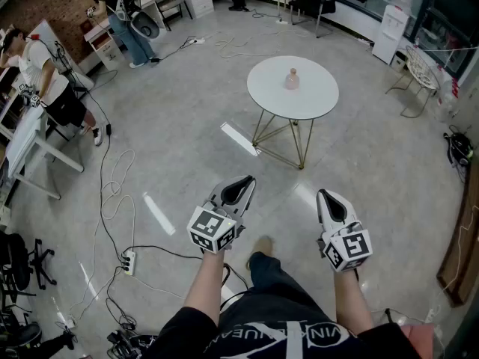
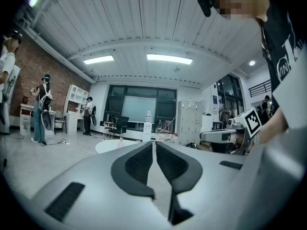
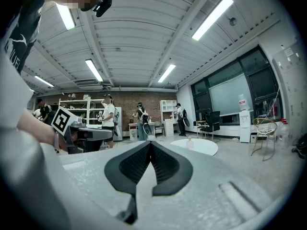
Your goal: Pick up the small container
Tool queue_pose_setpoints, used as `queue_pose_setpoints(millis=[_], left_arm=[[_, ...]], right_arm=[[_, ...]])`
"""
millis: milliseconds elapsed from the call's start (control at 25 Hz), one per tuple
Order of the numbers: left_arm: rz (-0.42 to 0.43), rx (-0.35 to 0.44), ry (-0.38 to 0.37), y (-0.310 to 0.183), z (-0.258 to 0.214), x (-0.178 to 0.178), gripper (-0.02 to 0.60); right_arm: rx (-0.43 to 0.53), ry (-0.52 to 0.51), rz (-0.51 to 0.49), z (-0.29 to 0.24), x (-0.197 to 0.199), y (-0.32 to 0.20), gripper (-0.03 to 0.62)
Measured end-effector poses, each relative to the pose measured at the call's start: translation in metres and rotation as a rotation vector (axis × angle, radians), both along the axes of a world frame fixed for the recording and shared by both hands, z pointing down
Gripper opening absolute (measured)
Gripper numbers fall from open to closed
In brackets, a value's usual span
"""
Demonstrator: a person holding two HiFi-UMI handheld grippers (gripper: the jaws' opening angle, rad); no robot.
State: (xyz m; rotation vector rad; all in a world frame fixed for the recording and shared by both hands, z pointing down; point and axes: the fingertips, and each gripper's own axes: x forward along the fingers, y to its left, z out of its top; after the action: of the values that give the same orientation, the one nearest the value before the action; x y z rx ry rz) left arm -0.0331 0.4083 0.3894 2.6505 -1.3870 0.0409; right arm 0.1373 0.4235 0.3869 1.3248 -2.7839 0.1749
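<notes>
One small container is standing upright on one round white tabletop, near its centre and well in from the rim on every side. Two claws are showing in the head view, and both are pointing level toward the tabletop. The left claw is holding its jaws closed, pad against pad, with nothing between them. The right claw is likewise holding its jaws fully closed on nothing. Both claws are hanging well apart from the container, with a stretch of bare grey floor lying between them and the thin gold wire legs of the table. To the left, loose cables are trailing across the floor to one power strip. Two other persons are standing at desks along the far left edge of the room. One wire chair is standing to the right of the tabletop, apart from it. The container is showing as a small, pale pink bottle shape with a rounded body and a narrower top.
</notes>
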Motion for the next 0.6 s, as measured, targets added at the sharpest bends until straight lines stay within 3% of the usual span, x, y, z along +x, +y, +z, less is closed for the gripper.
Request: queue_pose_setpoints(millis=[600], left_arm=[[-0.012,-0.043,0.002,-0.109,0.002,-0.064,0.028]], right_arm=[[-0.069,-0.022,0.082,0.021,-0.039,-0.125,0.005]])
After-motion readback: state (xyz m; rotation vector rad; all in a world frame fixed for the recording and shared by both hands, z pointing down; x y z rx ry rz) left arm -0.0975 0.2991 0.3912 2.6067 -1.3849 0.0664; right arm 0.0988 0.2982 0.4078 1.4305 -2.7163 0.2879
